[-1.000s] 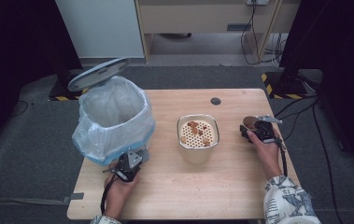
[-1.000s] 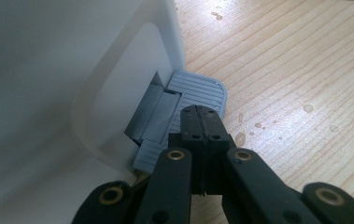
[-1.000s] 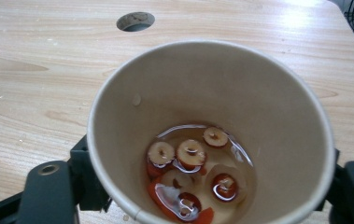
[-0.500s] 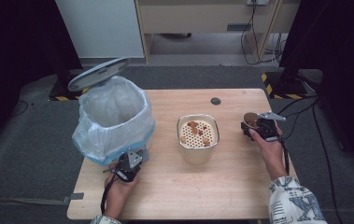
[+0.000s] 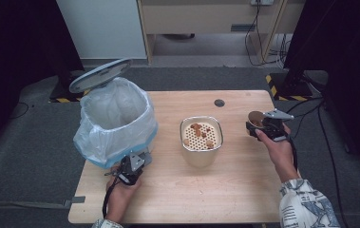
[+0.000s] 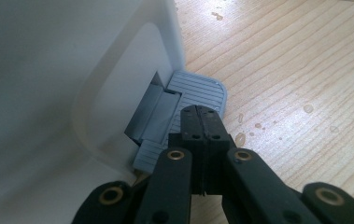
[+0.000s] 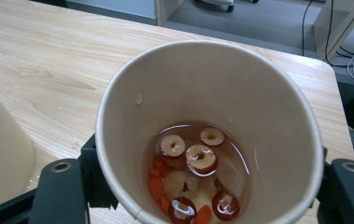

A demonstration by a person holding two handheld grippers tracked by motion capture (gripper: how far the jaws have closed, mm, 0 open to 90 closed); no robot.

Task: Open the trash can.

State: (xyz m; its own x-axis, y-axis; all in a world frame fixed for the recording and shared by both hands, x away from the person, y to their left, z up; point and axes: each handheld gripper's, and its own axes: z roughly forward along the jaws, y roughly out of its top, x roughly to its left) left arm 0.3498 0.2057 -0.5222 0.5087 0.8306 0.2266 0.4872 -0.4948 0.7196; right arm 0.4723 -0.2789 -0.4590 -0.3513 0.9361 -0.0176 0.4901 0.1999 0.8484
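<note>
Paper cup [image 7: 209, 135]: tan, upright, held near the right edge of the tabletop [image 5: 234, 199]; contains shallow liquid with sliced red dates and orange pieces. Right claw [image 5: 259, 126]: jaws have just been closing and clamp the cup from both sides.

Strainer container [image 5: 201, 140]: cream, perforated insert carrying brown bits, at the tabletop's centre, well apart from the cup.

Pedal bin [image 5: 116, 121]: white, clear bag liner, grey lid raised, at the left edge. Grey pedal [image 6: 198, 93] at its base. Left claw [image 6: 201, 116]: jaws fully together, nothing between them, tip resting on the pedal.

Water droplets [image 6: 258, 125]: scattered beside the pedal.
</note>
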